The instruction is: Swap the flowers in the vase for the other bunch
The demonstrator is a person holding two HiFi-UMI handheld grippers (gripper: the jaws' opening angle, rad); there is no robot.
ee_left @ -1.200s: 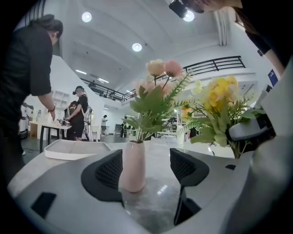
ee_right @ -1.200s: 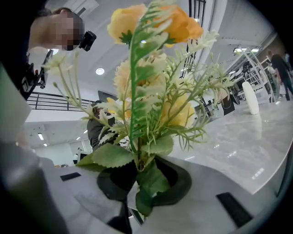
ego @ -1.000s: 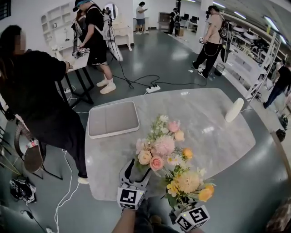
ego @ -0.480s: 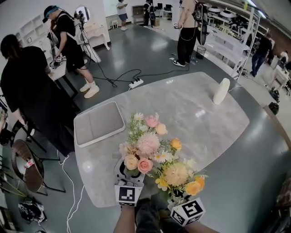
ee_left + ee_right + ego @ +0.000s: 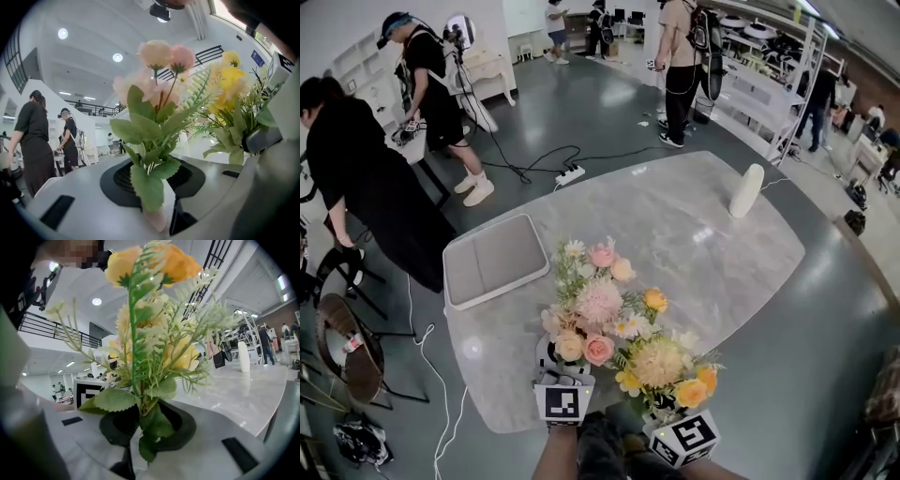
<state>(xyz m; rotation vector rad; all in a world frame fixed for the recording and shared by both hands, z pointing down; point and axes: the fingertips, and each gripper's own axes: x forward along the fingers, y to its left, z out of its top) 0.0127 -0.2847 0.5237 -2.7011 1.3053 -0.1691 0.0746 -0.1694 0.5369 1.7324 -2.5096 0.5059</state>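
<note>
My left gripper (image 5: 563, 367) has just been closing its jaws, and they now clench the stems of the pink bunch (image 5: 592, 300). In the left gripper view the green leaves and the stems rise straight up from between the jaws. The pink and cream blooms stand upright above them.

My right gripper (image 5: 661, 417) is clamped on the stems of the yellow bunch (image 5: 661, 364). In the right gripper view the stems and a few broad leaves sit pinched in the narrow gap between the jaws. The yellow and orange blooms fan out above.

I hold both bunches upright, side by side over the near edge of the table (image 5: 694, 253), pink on the left and yellow on the right. Their blooms are close together; whether they touch I cannot tell.

A grey tray (image 5: 495, 261) lies flat on the table's left part, well apart from the flowers. A white cylinder (image 5: 746, 190) stands upright near the table's far right edge, well apart from both bunches.

A person (image 5: 366, 178) in black stands beyond the table's left side.
</note>
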